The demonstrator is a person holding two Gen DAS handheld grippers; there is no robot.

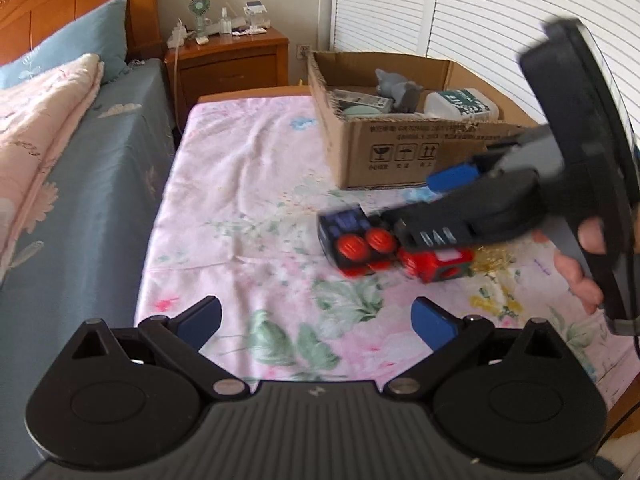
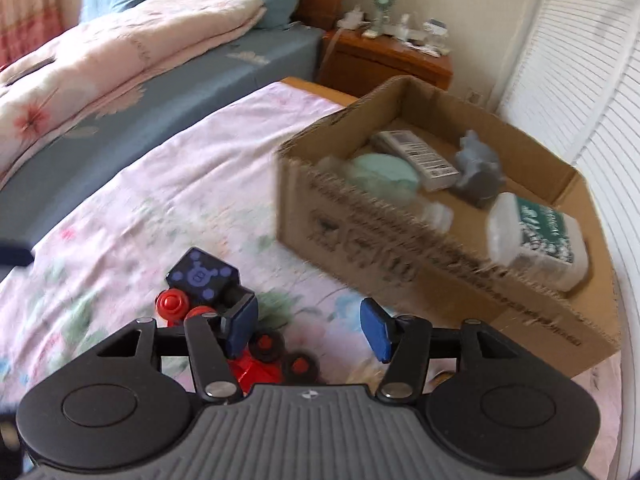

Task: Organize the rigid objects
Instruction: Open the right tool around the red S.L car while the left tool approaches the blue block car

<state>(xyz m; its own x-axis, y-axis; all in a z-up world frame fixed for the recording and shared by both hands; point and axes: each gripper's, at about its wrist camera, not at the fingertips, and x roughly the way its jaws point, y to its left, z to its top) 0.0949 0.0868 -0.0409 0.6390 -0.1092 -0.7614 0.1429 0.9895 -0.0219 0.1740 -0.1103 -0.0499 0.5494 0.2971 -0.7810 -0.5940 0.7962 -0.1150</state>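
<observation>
The step in hand looks like the pickup of the toy train, the one loose item left on the flowered surface; it lies at centre right of the left wrist view, just in front of the cardboard box. The box, at upper right, already holds a grey figurine, a white bottle, a flat pack and a green round item. The right gripper sits low over the train: in its own view the jaws stand apart, with the train's red body and black wheels at lower centre between and under the left blue pad, but no pad is seen pressing on it. Blur makes contact hard to judge. The left gripper hangs at the bottom of its frame, jaws wide open and empty, well apart from the train. A hand shows at right edge on the right gripper's handle. Judgement: the next move calls for centring the jaws across the train's body, closing firmly, then lifting it over the box's near wall. The linked cars may swing or part if only one is gripped.
</observation>
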